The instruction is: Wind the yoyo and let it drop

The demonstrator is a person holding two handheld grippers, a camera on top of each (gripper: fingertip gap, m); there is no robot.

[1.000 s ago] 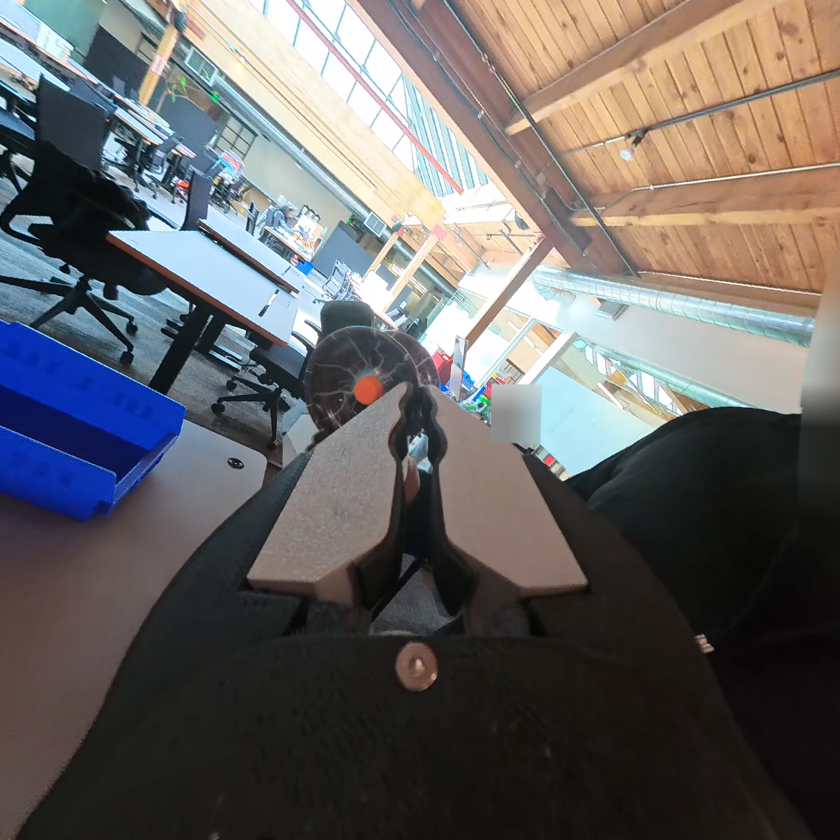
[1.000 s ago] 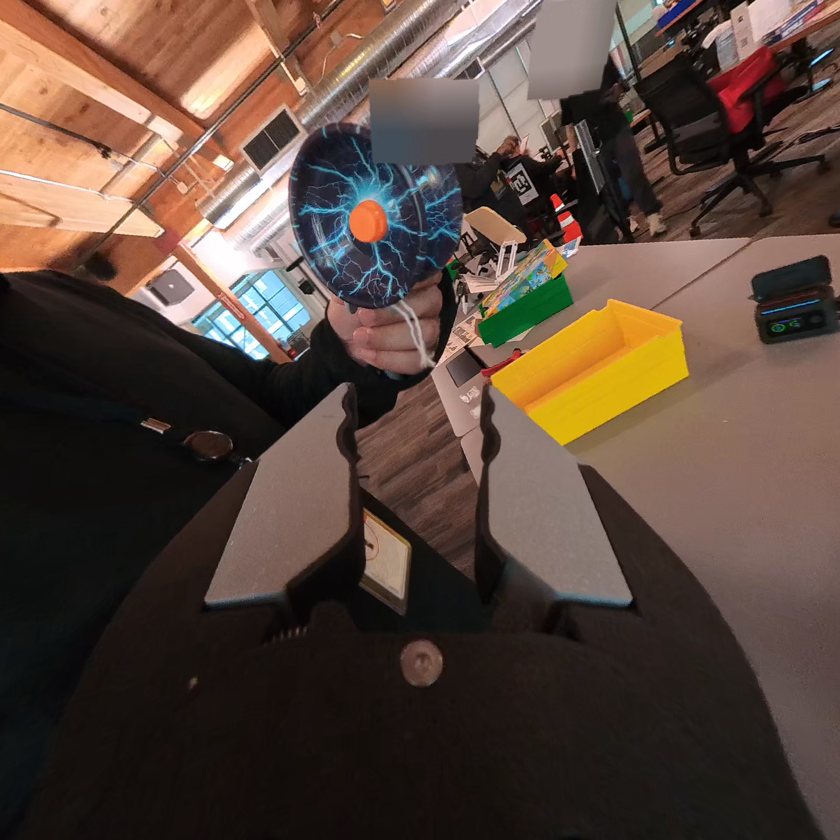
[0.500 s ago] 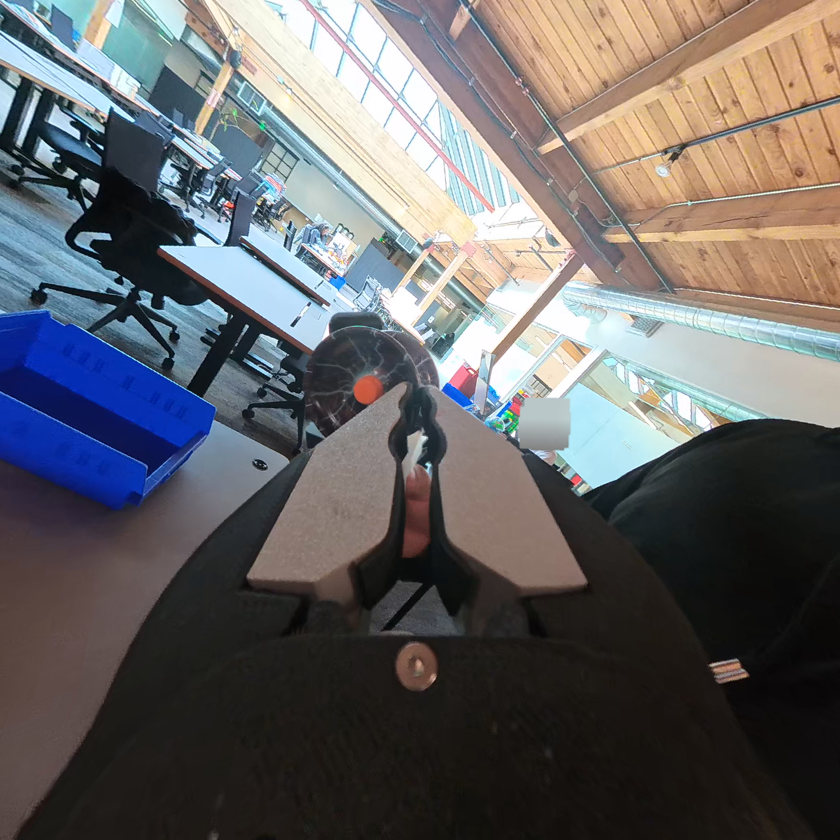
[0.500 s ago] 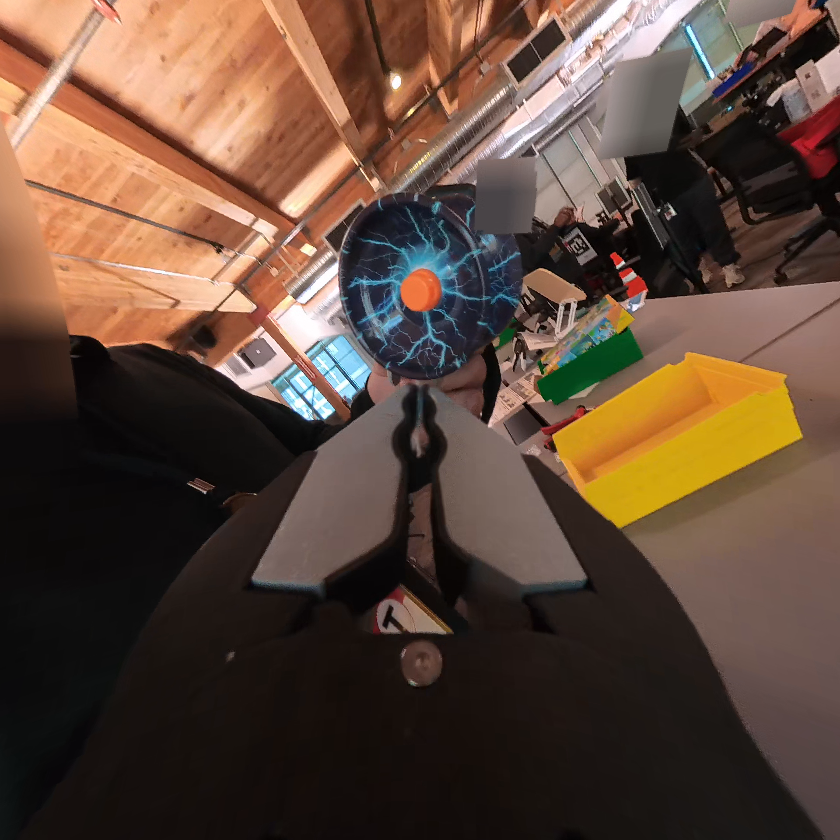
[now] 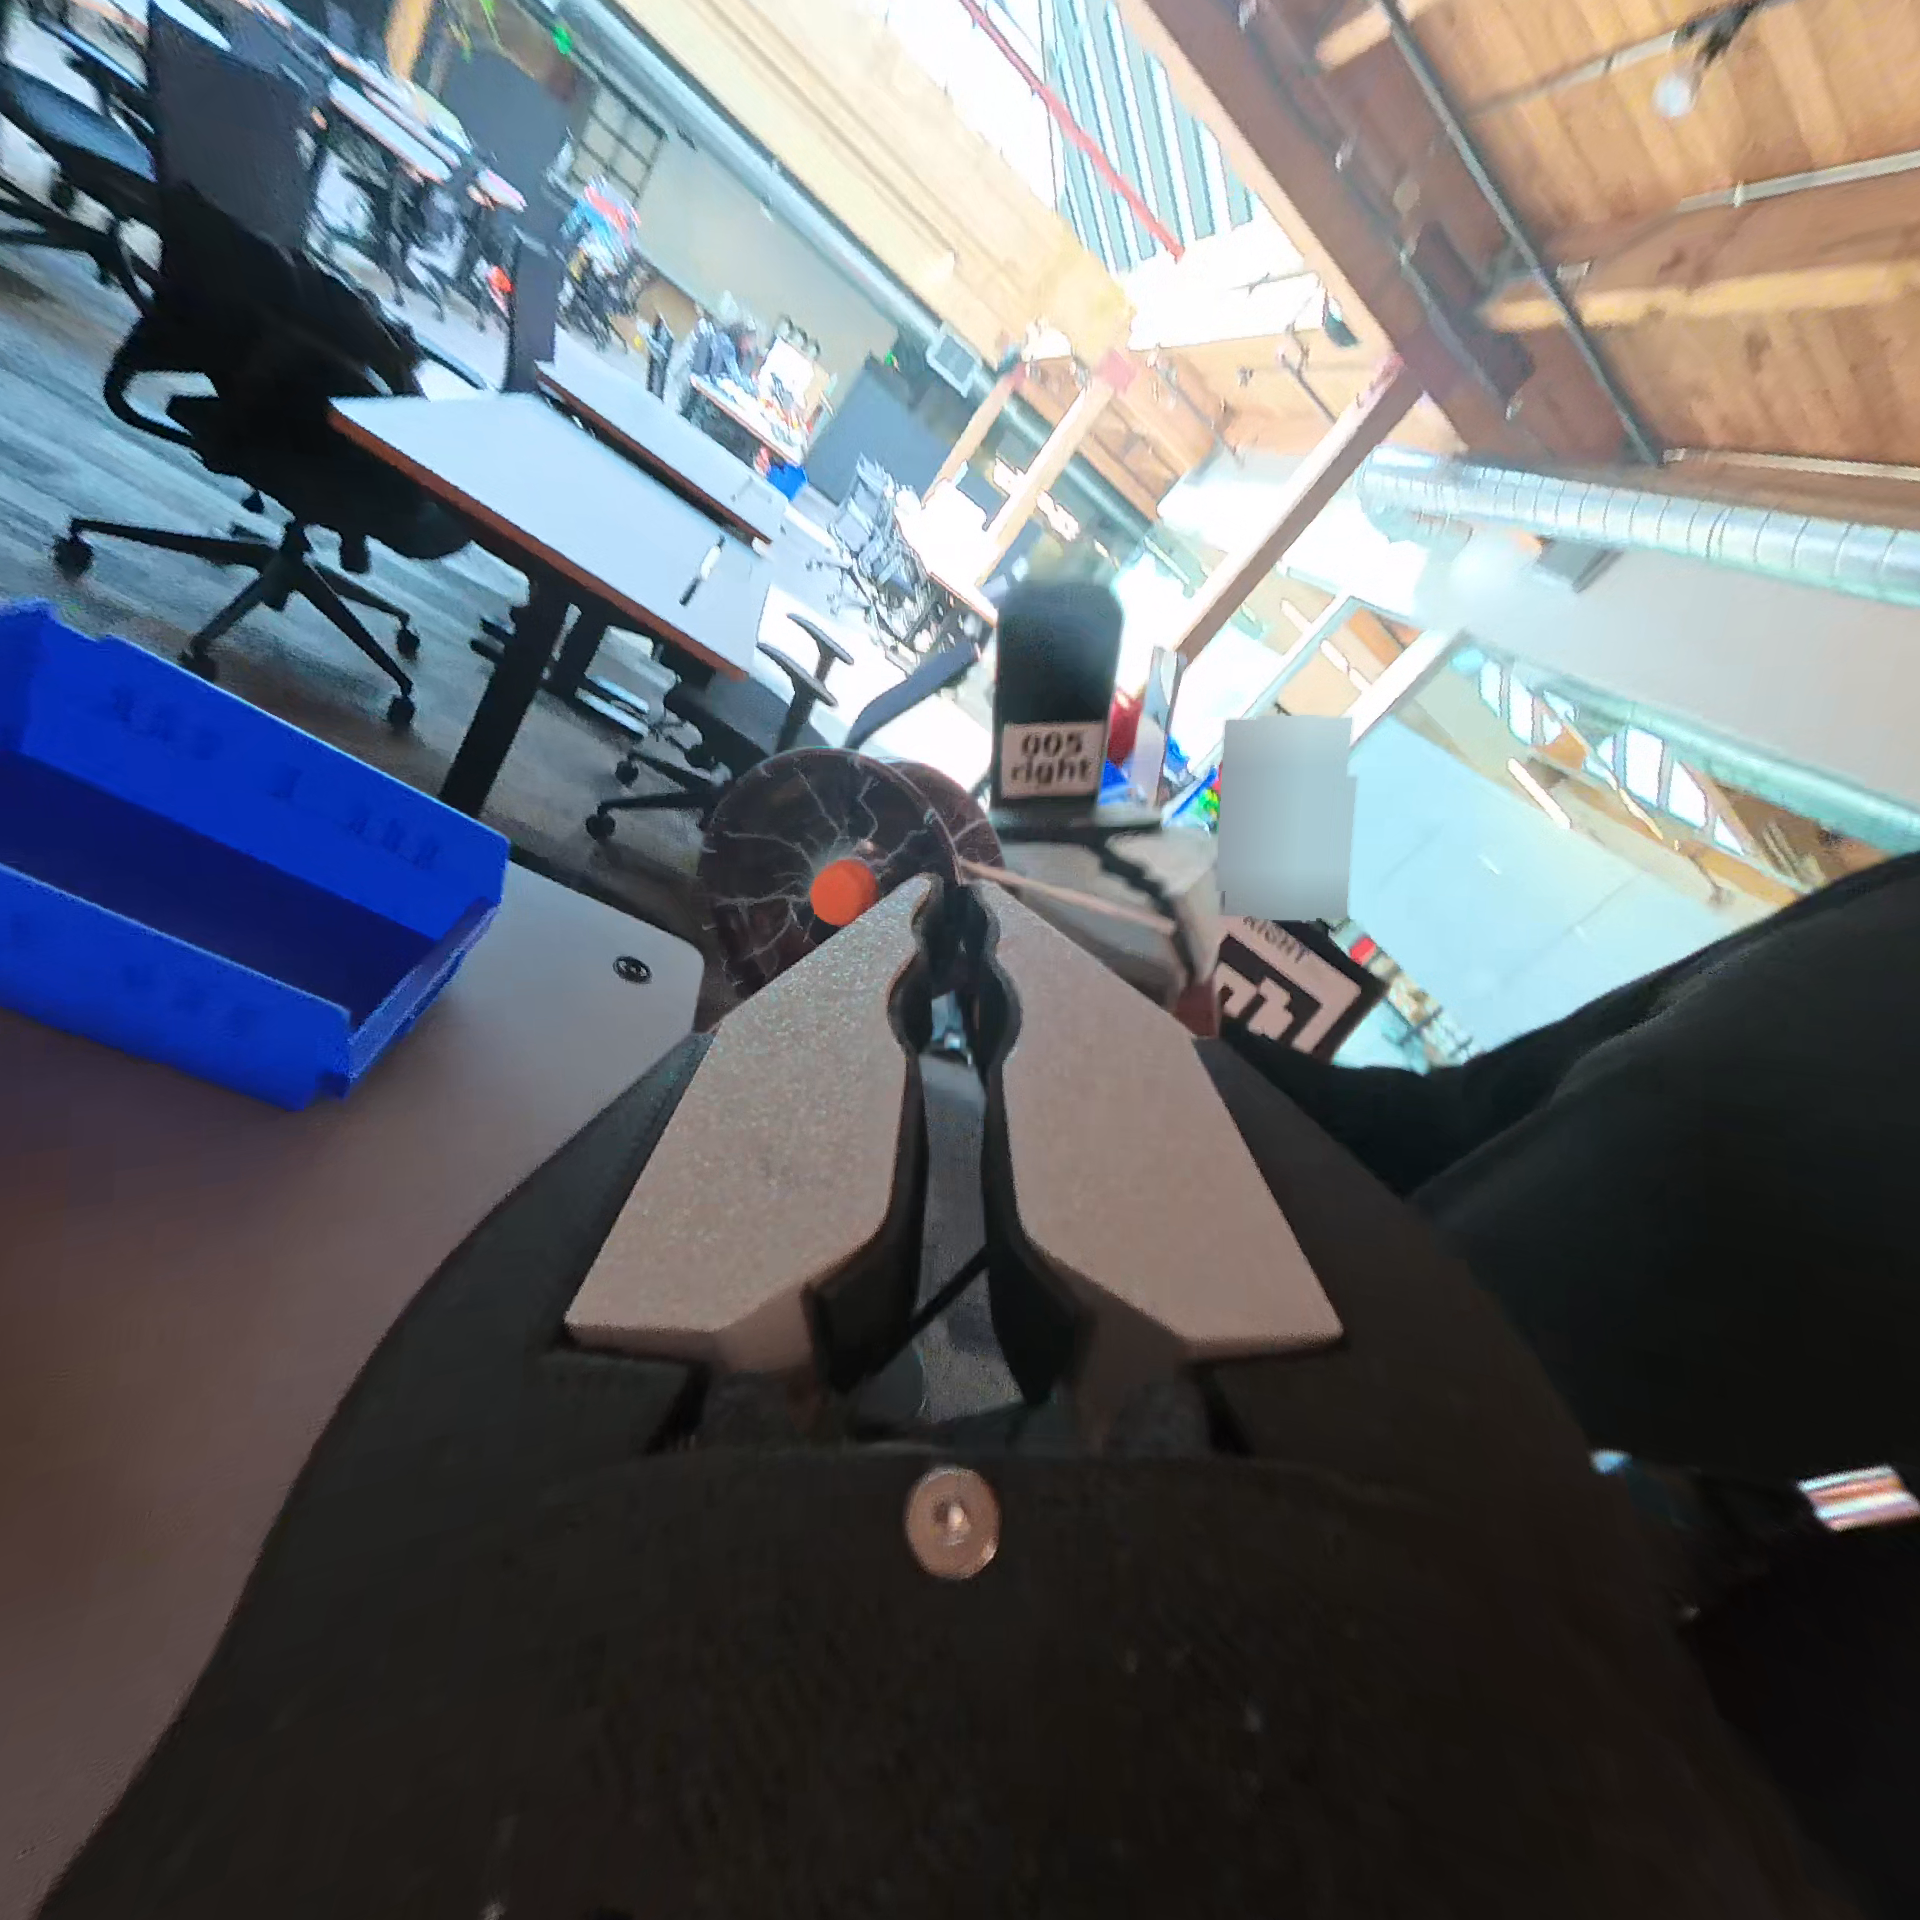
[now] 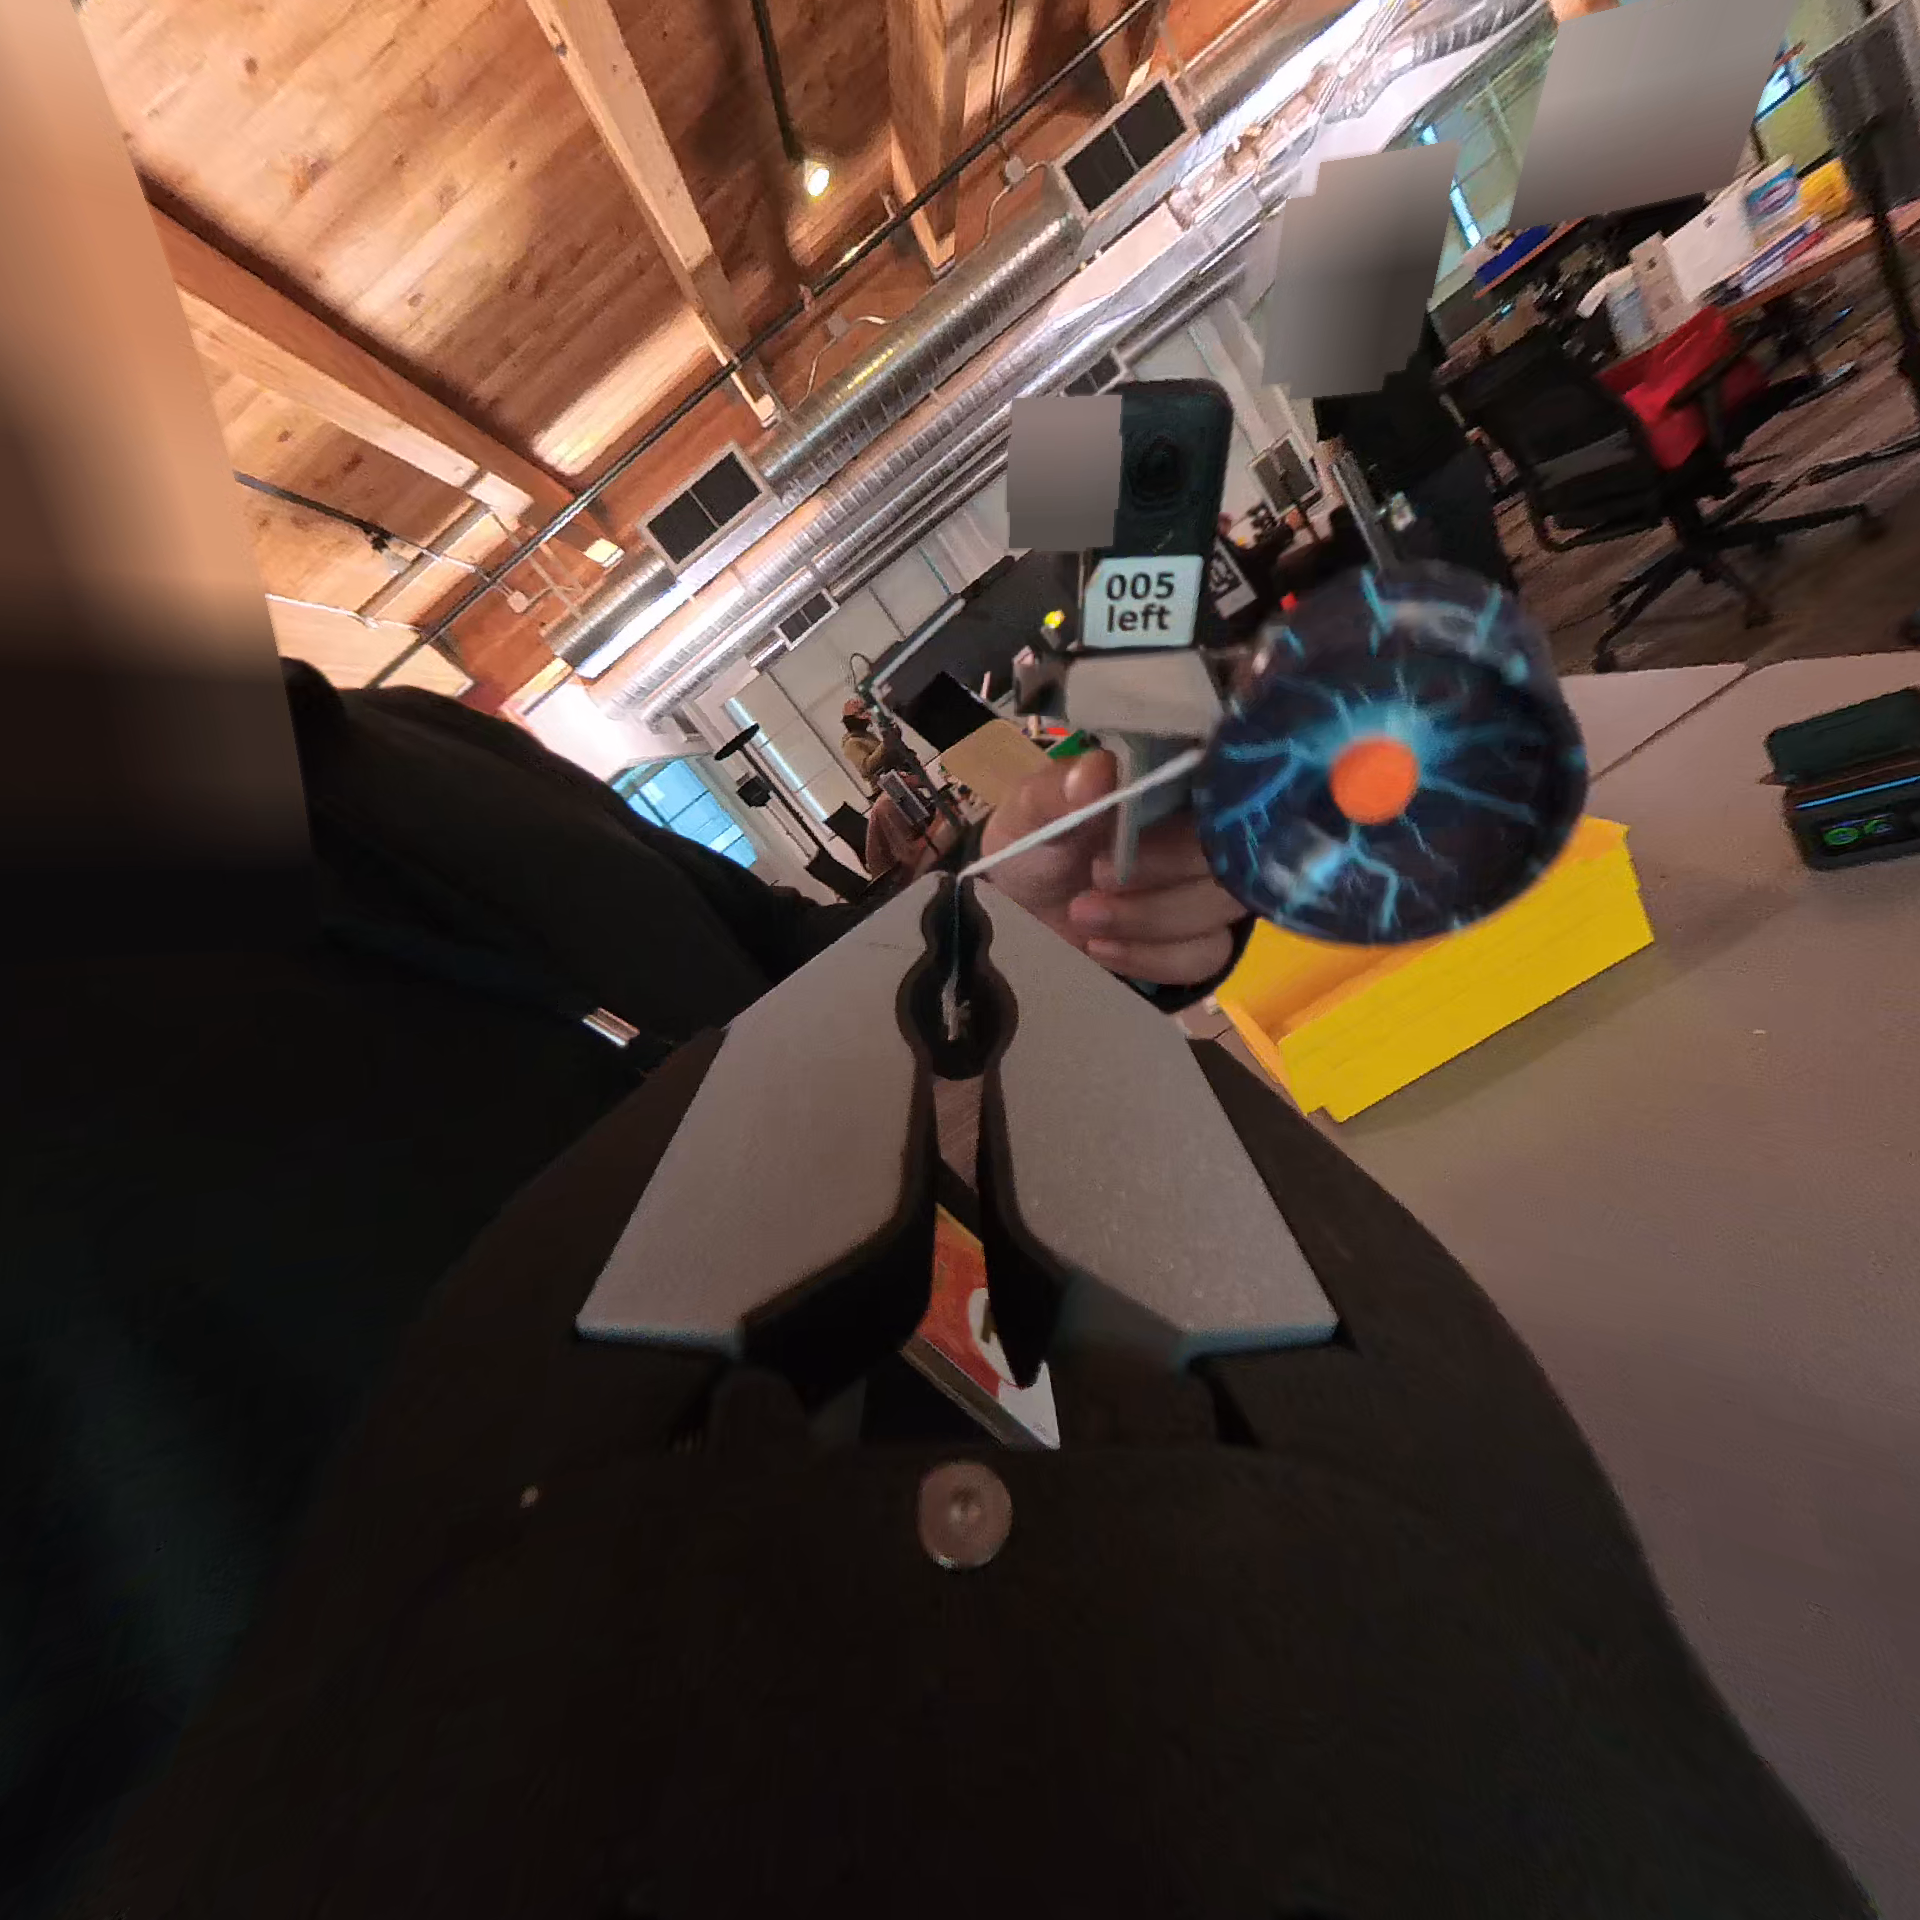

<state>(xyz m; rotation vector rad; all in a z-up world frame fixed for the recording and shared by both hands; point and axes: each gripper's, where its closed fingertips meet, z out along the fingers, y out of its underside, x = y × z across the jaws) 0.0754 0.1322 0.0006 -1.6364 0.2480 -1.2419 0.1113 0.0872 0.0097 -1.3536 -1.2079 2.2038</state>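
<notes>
The yoyo (image 5: 790, 883) is a dark disc with blue lightning marks and an orange hub. My left gripper (image 5: 951, 899) is shut on its rim and holds it up in the air just past the fingertips. The white string (image 5: 1060, 894) runs from it to the right, to my right gripper (image 5: 1153, 894). In the right wrist view my right gripper (image 6: 951, 894) is shut on the string (image 6: 1081, 821), which runs taut up and right to the yoyo (image 6: 1382, 779). The left gripper (image 6: 1195, 748), held by a hand, is behind the yoyo.
A blue bin (image 5: 208, 862) lies on the table (image 5: 208, 1299) to the left. A yellow bin (image 6: 1455, 997) and a dark case (image 6: 1849, 790) lie on the table (image 6: 1662, 1299) to the right. Office chairs and desks stand farther off. A dark-clothed body is close by. Left tips to right tips: about 6 centimeters.
My right gripper was open, then shut on the string below the yoyo. It has since drawn away from the yoyo, so the string is now stretched taut. The left gripper kept hold of the yoyo.
</notes>
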